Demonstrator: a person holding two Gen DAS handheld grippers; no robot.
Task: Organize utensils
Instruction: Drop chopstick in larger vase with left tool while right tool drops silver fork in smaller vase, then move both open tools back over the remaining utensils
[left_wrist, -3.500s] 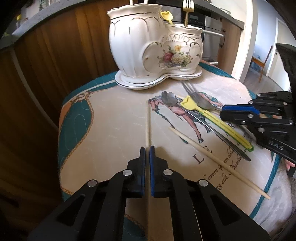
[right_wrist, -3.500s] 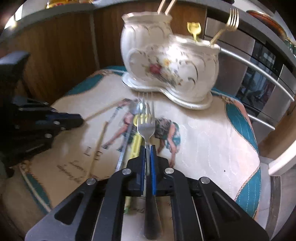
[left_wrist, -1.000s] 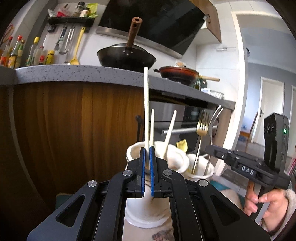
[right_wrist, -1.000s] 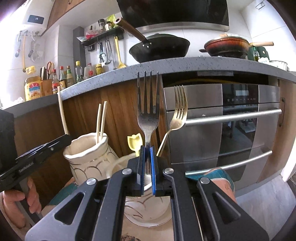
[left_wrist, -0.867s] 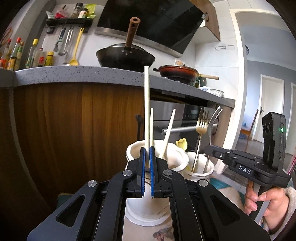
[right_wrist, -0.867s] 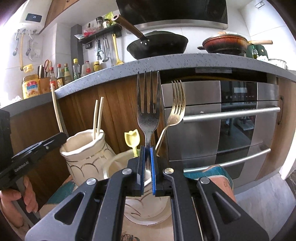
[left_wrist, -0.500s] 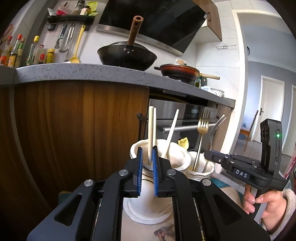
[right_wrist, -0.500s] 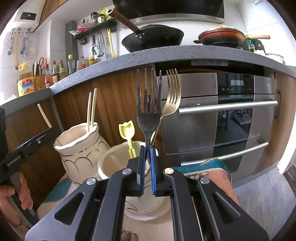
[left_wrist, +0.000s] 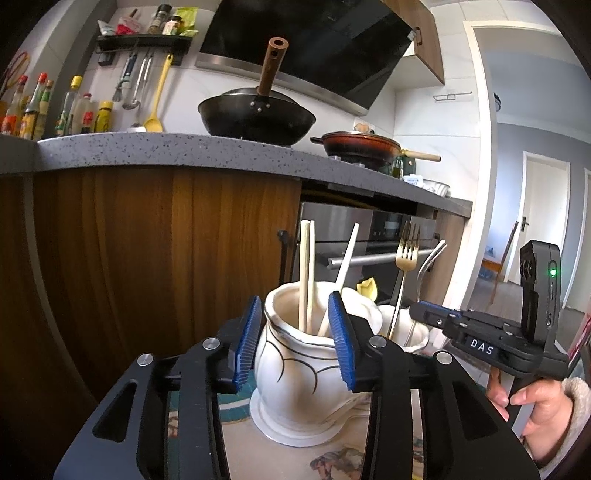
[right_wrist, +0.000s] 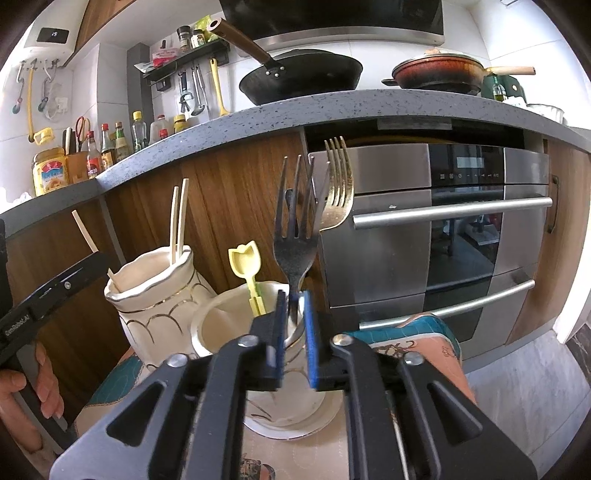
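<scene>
Both claws apart: left claw (left_wrist: 293, 341) straddles the tall side of the ceramic holder (left_wrist: 295, 354) where the chopsticks (left_wrist: 306, 273) stand, right claw (right_wrist: 294, 334) flanks the steel fork (right_wrist: 297, 229) in its low side — fork looks stiff, slick, light, so pinch its neck.

Both wrist views low and close, looking forward and slightly upward along gripper fingers at shared white ceramic utensil holder (left_wrist: 295, 354) (right_wrist: 155, 295), left from its taller side, right from its lower side, kitchen counter (left_wrist: 184, 151) (right_wrist: 332, 107) behind.
</scene>
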